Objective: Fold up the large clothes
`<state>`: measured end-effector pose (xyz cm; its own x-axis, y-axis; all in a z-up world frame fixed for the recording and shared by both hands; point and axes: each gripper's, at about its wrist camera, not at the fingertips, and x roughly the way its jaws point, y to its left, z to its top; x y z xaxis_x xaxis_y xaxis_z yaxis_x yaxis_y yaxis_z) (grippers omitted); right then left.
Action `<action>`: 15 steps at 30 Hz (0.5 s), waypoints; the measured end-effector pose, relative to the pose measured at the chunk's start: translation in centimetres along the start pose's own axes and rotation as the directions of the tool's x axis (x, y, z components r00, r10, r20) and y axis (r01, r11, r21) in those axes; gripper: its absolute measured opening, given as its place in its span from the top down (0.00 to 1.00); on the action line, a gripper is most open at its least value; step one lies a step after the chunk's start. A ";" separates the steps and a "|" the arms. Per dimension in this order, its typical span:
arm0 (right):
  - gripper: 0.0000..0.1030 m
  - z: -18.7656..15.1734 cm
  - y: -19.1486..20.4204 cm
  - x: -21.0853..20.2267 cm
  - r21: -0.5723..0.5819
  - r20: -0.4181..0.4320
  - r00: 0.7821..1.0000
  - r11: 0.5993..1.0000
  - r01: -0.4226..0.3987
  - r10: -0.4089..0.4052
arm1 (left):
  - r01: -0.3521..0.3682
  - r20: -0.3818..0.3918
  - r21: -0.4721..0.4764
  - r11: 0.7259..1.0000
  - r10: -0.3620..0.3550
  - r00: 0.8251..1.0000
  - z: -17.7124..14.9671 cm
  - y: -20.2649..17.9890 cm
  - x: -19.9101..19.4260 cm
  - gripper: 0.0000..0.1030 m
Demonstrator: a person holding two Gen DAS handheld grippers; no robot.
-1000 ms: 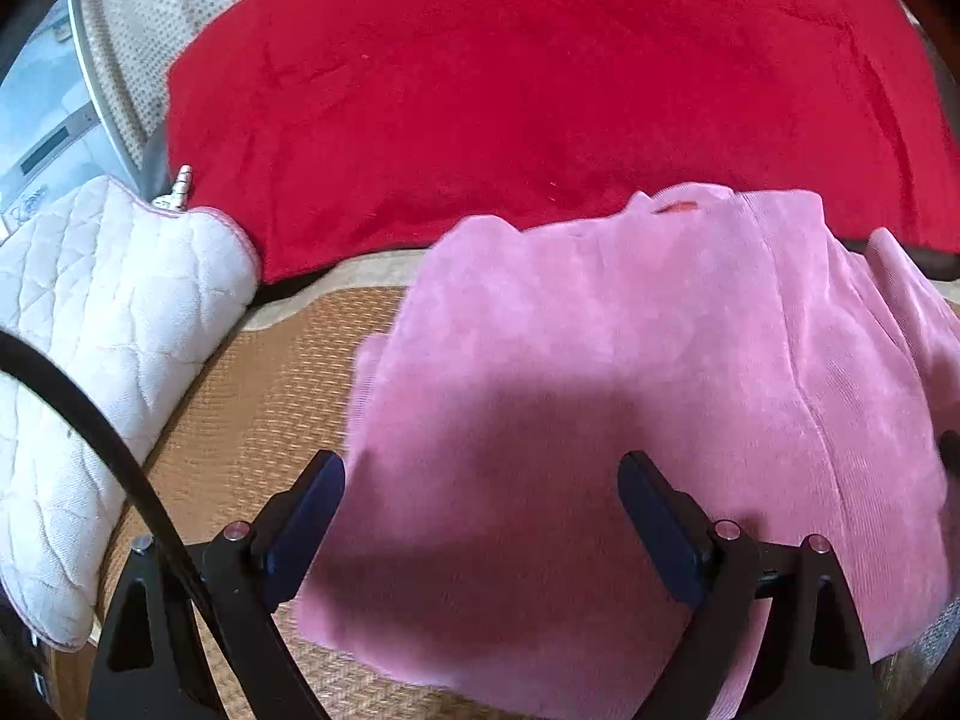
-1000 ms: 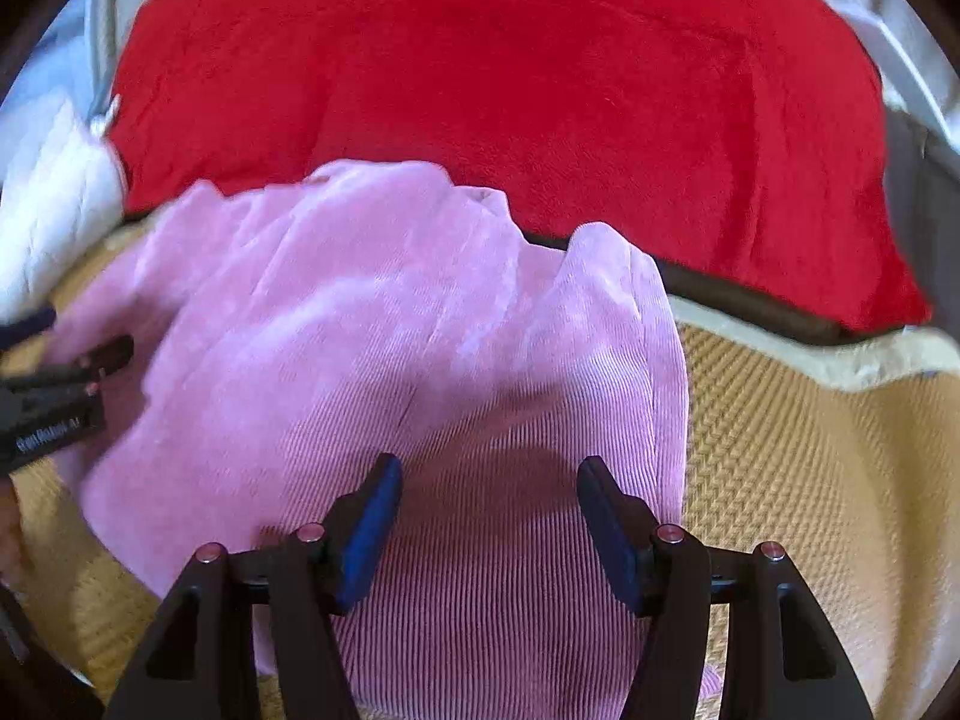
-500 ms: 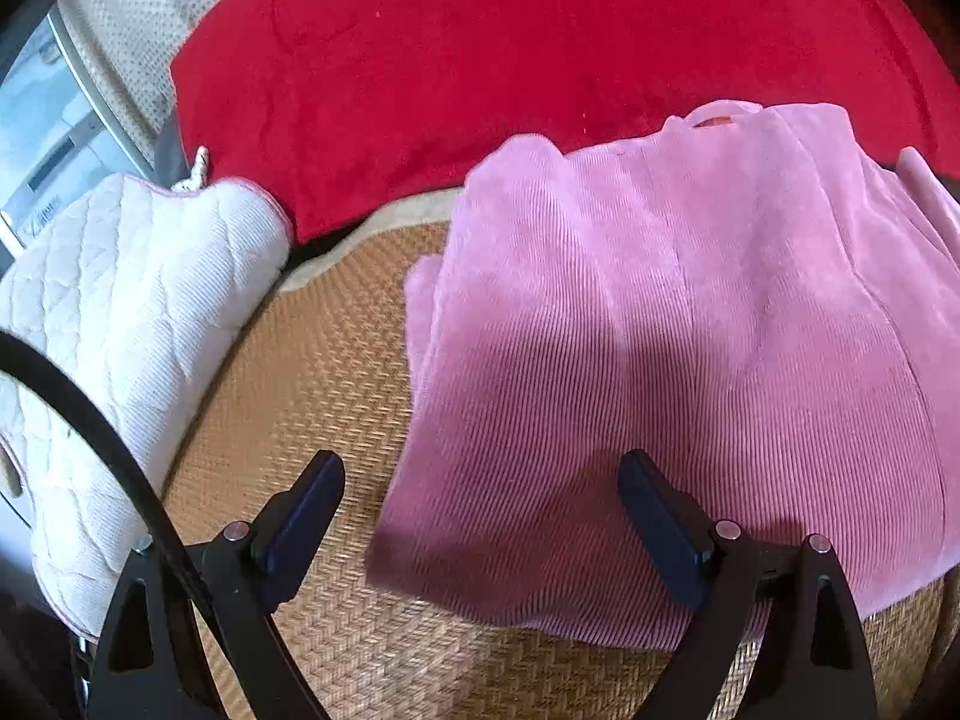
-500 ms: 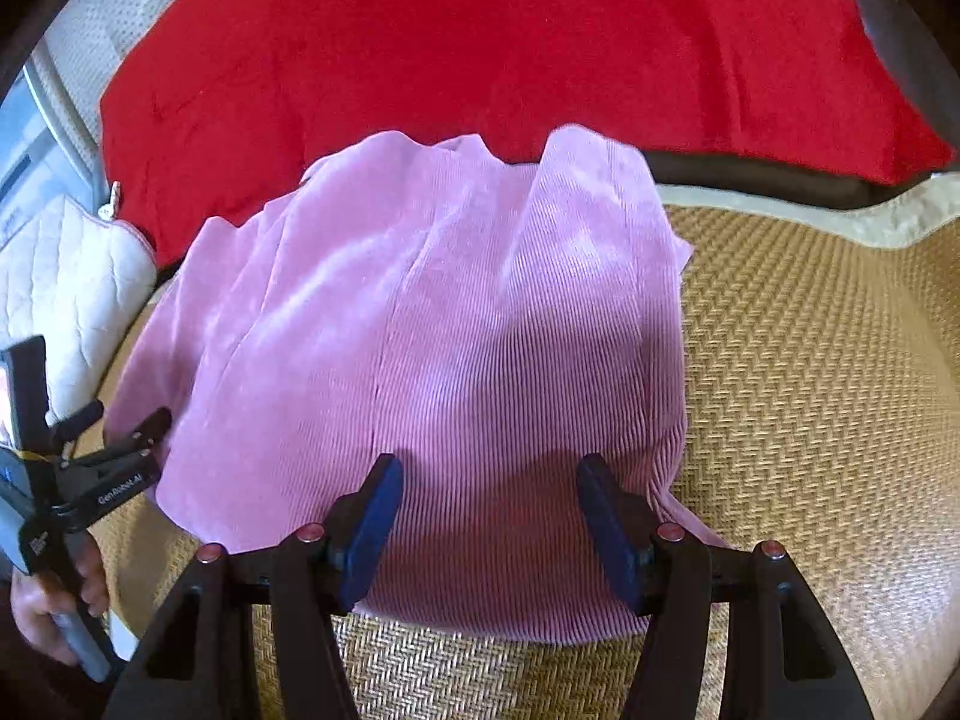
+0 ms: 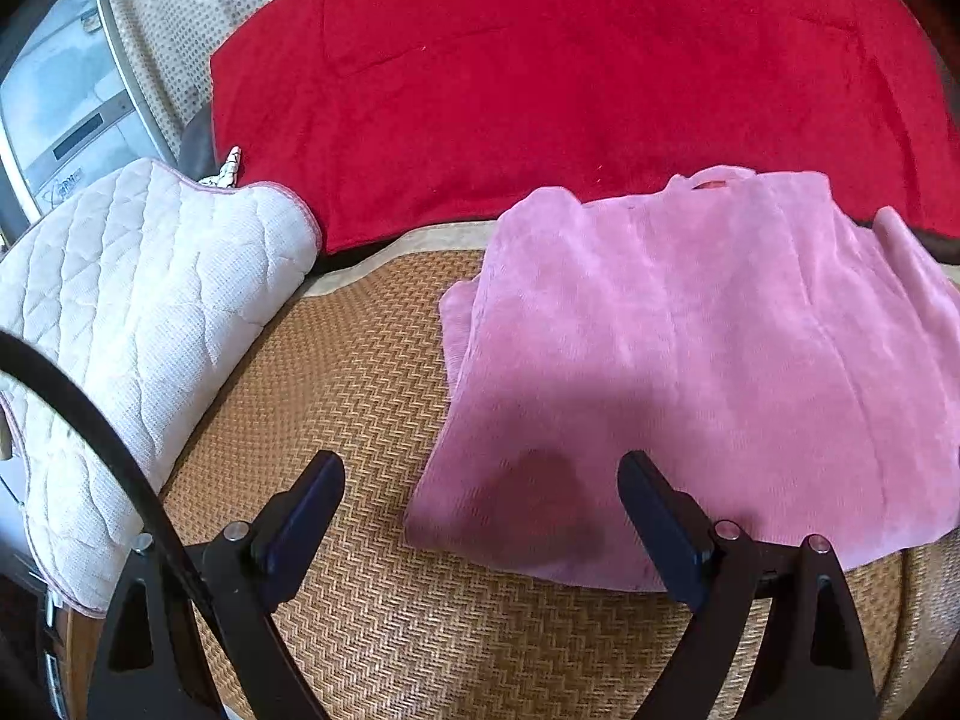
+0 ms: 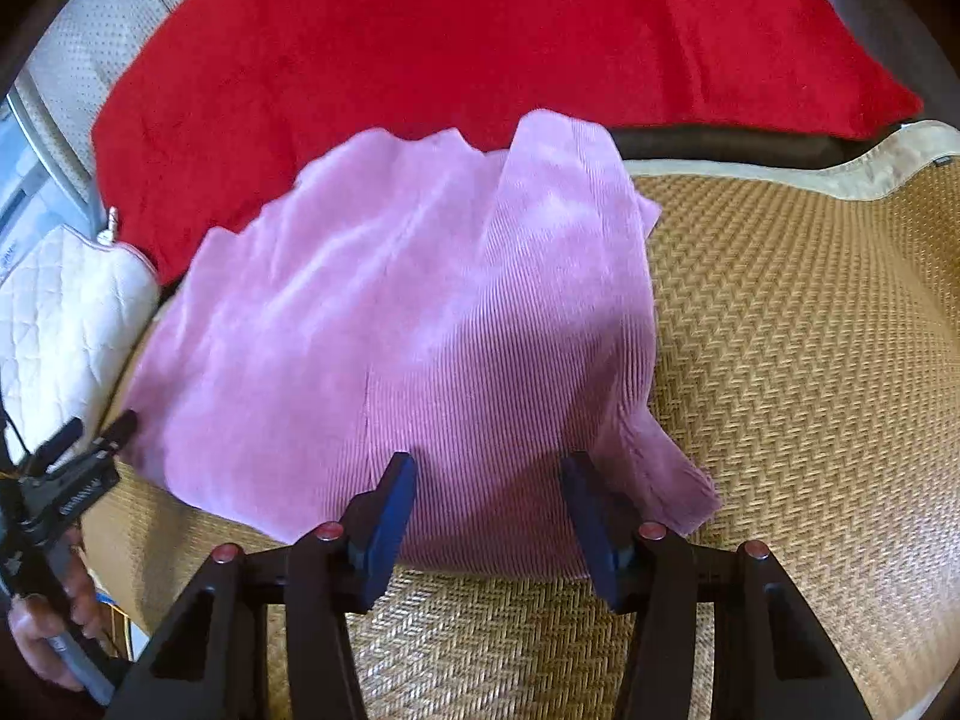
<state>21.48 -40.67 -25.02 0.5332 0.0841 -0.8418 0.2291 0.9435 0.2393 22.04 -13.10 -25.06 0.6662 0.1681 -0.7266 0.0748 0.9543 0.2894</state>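
Observation:
A pink corduroy garment [image 5: 690, 360] lies folded on the woven mat [image 5: 372, 372], its neck end against a red blanket [image 5: 570, 72]. My left gripper [image 5: 480, 474] is open and hovers over the garment's near left corner, touching nothing; it also shows at the left of the right wrist view as the left gripper [image 6: 78, 462], held by a hand [image 6: 36, 630]. My right gripper [image 6: 489, 465] hangs over the near hem of the garment [image 6: 420, 312]. Its jaws are closing with the hem between them, and the pads do not visibly press the cloth. A small flap [image 6: 672, 474] sticks out at the hem's right.
A white quilted cushion [image 5: 120, 324] lies left of the mat, partly over its edge. The red blanket [image 6: 480, 30] covers the back. Bare woven mat [image 6: 798, 360] stretches right of the garment. A black cable [image 5: 90, 420] crosses the left wrist view.
The left gripper has drawn back and to the left, so more mat and cushion show. The right view has rolled and its jaws have narrowed. The garment has settled flat.

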 end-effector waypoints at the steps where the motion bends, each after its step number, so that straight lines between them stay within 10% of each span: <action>1: 0.46 0.0 0.4 -0.1 -0.014 0.009 1.000 1.000 0.015 -0.015 | -0.004 -0.004 -0.001 1.000 0.004 1.000 0.0 0.2 0.4 0.10; 15: 0.47 2.5 6.4 -2.3 -0.118 0.109 0.985 0.986 -0.118 0.131 | 0.006 0.017 -0.025 1.000 -0.005 1.000 0.2 1.6 0.6 0.10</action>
<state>23.75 -35.65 -20.36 0.6441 0.1714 -0.7455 0.0668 0.9582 0.2781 22.75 -11.53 -24.92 0.6782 0.1590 -0.7175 0.0597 0.9612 0.2694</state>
